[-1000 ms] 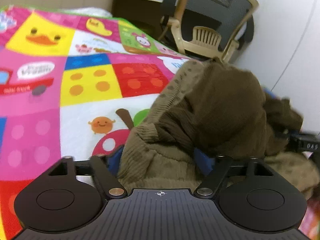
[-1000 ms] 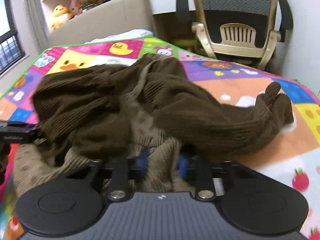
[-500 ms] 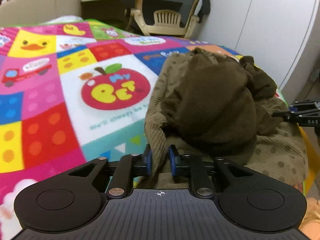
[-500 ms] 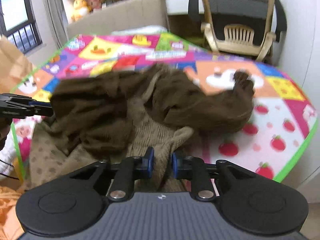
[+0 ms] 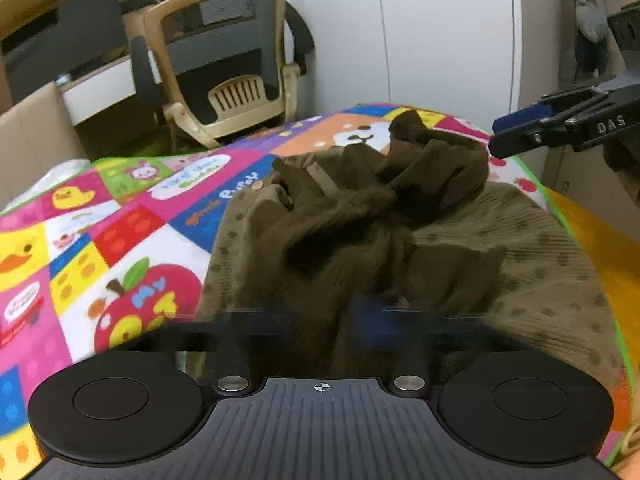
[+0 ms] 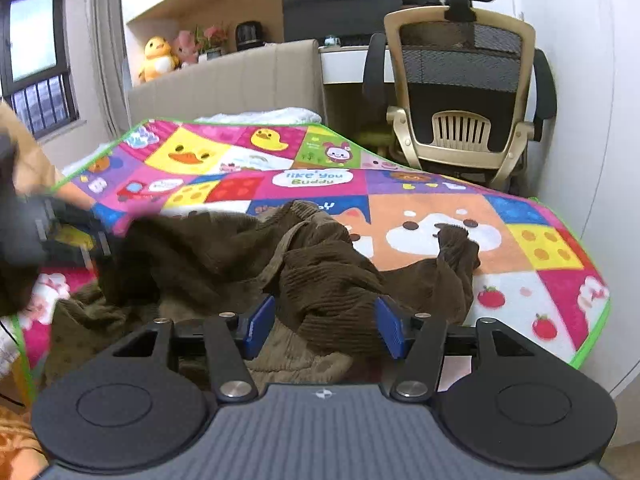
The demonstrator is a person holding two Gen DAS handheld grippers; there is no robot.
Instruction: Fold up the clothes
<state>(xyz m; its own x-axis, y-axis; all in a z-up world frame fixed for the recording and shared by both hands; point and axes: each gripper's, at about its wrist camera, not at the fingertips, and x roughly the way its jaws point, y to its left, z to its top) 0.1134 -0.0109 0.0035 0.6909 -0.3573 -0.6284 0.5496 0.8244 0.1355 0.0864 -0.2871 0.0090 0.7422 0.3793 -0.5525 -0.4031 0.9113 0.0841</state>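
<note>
A crumpled brown corduroy garment (image 5: 360, 220) with a lighter dotted part lies on a colourful play mat (image 5: 120, 220). My left gripper (image 5: 332, 316) is blurred, shut on a fold of the garment at its near edge. From the right wrist, the left gripper (image 6: 100, 220) shows at the far left, holding the garment (image 6: 320, 264) up by its edge. My right gripper (image 6: 324, 324) has its jaws opening; the blue pads stand wide apart over the cloth without pressing it. The right gripper (image 5: 508, 134) also shows at the upper right of the left wrist view.
An office chair (image 6: 460, 92) stands past the mat (image 6: 440, 208), beside a beige padded headboard (image 6: 224, 80). Plush toys (image 6: 156, 56) sit on a ledge near a window (image 6: 32, 60). White cupboard doors (image 5: 440, 40) rise to the right. The mat's green edge (image 6: 592, 344) runs close on the right.
The left gripper's jaws closed on the garment's near fold and swung around with it. The right gripper's jaws, earlier pinching the cloth, have spread apart and let it go.
</note>
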